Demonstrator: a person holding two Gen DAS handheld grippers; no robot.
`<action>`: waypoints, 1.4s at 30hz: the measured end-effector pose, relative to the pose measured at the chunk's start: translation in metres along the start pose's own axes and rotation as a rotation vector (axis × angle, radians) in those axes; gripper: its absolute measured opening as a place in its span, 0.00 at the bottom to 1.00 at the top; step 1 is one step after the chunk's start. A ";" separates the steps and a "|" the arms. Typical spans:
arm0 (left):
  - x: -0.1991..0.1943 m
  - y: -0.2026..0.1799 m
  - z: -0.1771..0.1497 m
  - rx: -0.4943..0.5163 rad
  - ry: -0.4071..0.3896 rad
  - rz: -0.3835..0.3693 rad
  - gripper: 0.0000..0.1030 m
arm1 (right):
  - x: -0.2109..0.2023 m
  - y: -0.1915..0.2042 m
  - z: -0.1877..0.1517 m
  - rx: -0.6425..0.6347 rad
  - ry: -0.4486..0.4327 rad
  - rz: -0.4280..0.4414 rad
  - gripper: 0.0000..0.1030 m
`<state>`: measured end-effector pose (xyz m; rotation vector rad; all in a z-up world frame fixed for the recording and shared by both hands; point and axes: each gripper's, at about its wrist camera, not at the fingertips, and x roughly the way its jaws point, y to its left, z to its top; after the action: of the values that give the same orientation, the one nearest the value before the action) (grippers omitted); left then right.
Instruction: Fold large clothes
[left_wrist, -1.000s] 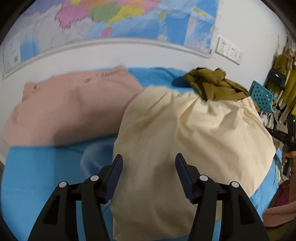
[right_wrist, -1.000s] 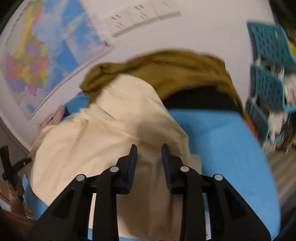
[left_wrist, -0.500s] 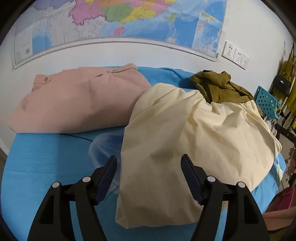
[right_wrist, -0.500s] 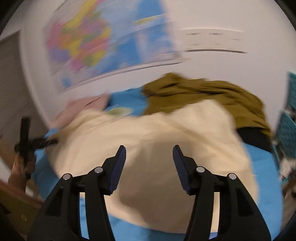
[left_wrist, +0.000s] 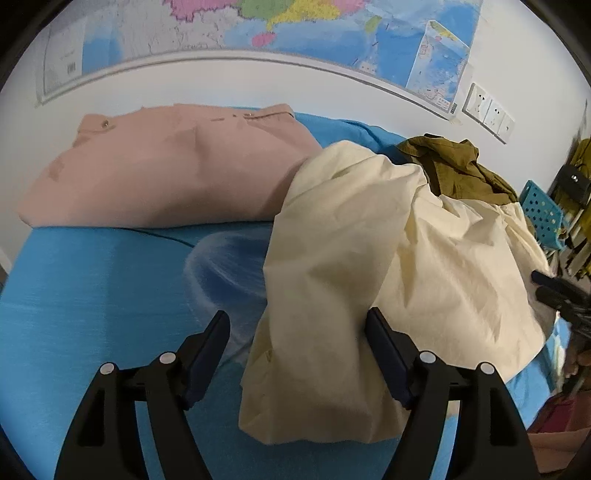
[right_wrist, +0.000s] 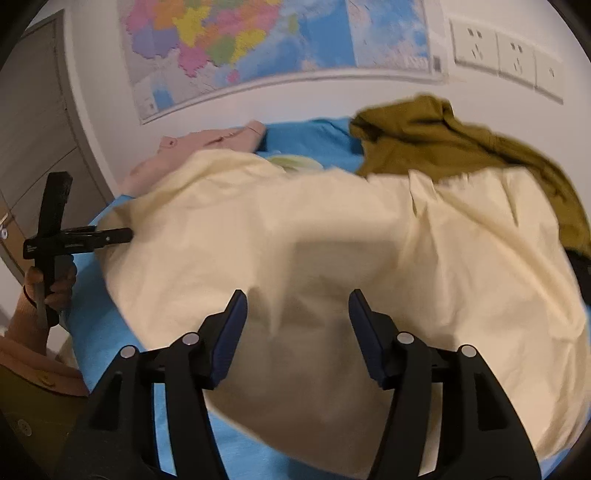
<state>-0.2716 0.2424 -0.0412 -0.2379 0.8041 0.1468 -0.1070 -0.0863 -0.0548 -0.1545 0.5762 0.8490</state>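
Cream garment (left_wrist: 369, 266) lies in a loose, rumpled heap on the blue cloth-covered surface (left_wrist: 92, 295); it is the landmark for everything else.

Left gripper (left_wrist: 297, 332): jaws spread wide, having just been opening. The near end of the cream garment sits between the fingers, but neither pad presses it; nothing is held. From the right wrist view the same tool (right_wrist: 79, 236) shows at the garment's far left edge, its tips just beside the fabric, with the person's hand (right_wrist: 55, 284) wrapped round the handle.

Right gripper (right_wrist: 297, 321): jaws apart, also just been opening, poised over the garment's near side. Fabric lies beneath and between the fingers, slightly blurred, with no pinch visible; nothing is gripped.

Pink garment (left_wrist: 166, 173): folded flat, behind and to the left of the cream garment in the left wrist view, its right edge tucked under or against the cream fabric; which one, I cannot tell.

Olive garment (left_wrist: 454, 166): crumpled, behind the cream garment on its right, partly overlapped by cream fabric in the right wrist view (right_wrist: 461, 136).

Wall map (left_wrist: 295, 33) hangs above and behind the cream garment. White wall sockets (left_wrist: 487, 110) are mounted to the map's right. Blue perforated basket (left_wrist: 543, 210) stands off the surface, right of the cream garment.
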 end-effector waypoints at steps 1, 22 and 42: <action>-0.002 -0.003 -0.001 0.009 -0.006 0.016 0.71 | -0.003 0.004 0.000 -0.007 -0.009 0.005 0.57; -0.039 -0.037 -0.004 0.110 -0.114 0.075 0.76 | 0.040 0.067 -0.004 -0.113 0.051 0.125 0.62; -0.038 -0.030 -0.026 0.051 -0.047 0.064 0.80 | 0.067 0.158 -0.024 -0.660 0.049 -0.057 0.77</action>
<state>-0.3091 0.2052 -0.0260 -0.1604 0.7687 0.1917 -0.1994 0.0542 -0.0958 -0.7901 0.3172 0.9572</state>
